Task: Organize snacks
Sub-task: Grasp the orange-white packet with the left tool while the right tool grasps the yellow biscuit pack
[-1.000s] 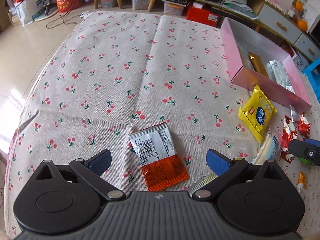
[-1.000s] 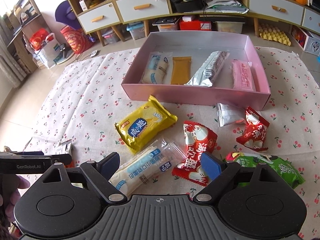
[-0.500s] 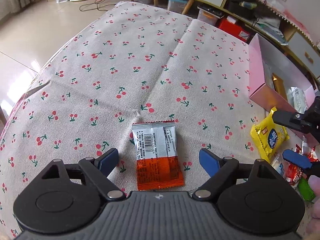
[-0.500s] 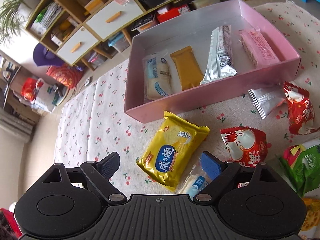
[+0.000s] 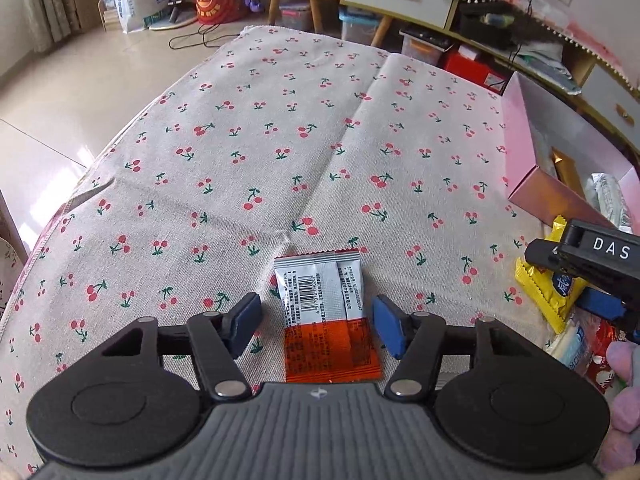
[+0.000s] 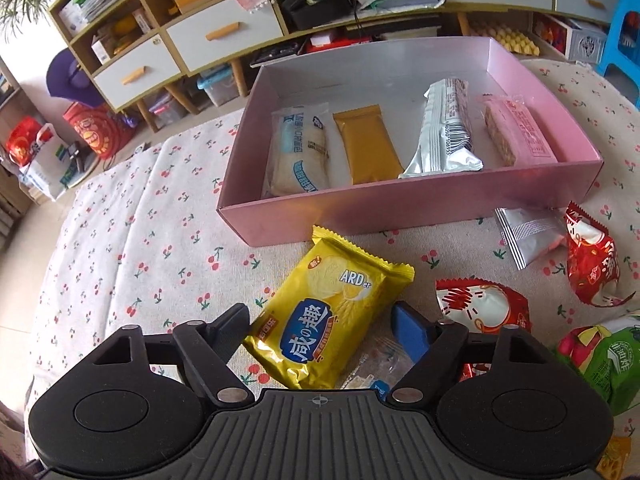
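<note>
Closing in from both sides, the left gripper (image 5: 316, 318) had its fingers apart around a silver-and-orange packet (image 5: 326, 316) lying low in the frame's centre on the cherry-print cloth (image 5: 240, 152), gaps showing at each pad. The right gripper (image 6: 320, 330), jaws also just narrowing, straddled a yellow biscuit packet (image 6: 328, 316) at lower centre; whether its pads touched the wrapper could not be told. The pink box (image 6: 400, 210) sat above, holding four snacks.
</note>
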The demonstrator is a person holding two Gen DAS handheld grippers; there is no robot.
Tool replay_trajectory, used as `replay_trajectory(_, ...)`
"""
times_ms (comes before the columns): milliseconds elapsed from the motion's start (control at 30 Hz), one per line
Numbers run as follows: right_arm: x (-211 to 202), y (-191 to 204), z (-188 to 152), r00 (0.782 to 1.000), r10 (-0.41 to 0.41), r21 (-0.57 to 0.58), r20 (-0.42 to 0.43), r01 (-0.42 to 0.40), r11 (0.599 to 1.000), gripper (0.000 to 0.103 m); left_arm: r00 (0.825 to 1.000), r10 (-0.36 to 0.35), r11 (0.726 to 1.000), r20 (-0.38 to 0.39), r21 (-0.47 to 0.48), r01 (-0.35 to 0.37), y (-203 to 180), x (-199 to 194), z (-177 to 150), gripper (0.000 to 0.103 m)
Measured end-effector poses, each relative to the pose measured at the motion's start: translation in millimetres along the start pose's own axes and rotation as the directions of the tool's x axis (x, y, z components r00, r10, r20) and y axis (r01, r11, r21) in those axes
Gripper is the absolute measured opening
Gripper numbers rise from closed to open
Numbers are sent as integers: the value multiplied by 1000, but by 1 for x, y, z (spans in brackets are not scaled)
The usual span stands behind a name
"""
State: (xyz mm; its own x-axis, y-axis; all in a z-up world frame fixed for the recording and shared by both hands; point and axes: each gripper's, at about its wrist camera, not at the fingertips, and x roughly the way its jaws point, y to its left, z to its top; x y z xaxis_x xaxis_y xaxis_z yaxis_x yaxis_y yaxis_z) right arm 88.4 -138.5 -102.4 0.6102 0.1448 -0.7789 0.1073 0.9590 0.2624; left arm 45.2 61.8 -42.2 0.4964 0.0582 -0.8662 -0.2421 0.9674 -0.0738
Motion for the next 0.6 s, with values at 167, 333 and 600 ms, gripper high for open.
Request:
replay_trajectory(167,-2,1,1,1000,16,1,-12,-16,1000,61,999,-37,999,4,-8,37,2,-1,2,42)
replay_trajectory(333,-2,-1,4,999,29,33,-43,-28,999,60,997,-80,997,-4,-20,80,2,-2,2,38)
replay_trajectory(600,-9,-3,7,994,67,72,-85,-60,996,60,990,-140,990,-22,-35,139,0,-2,5,36)
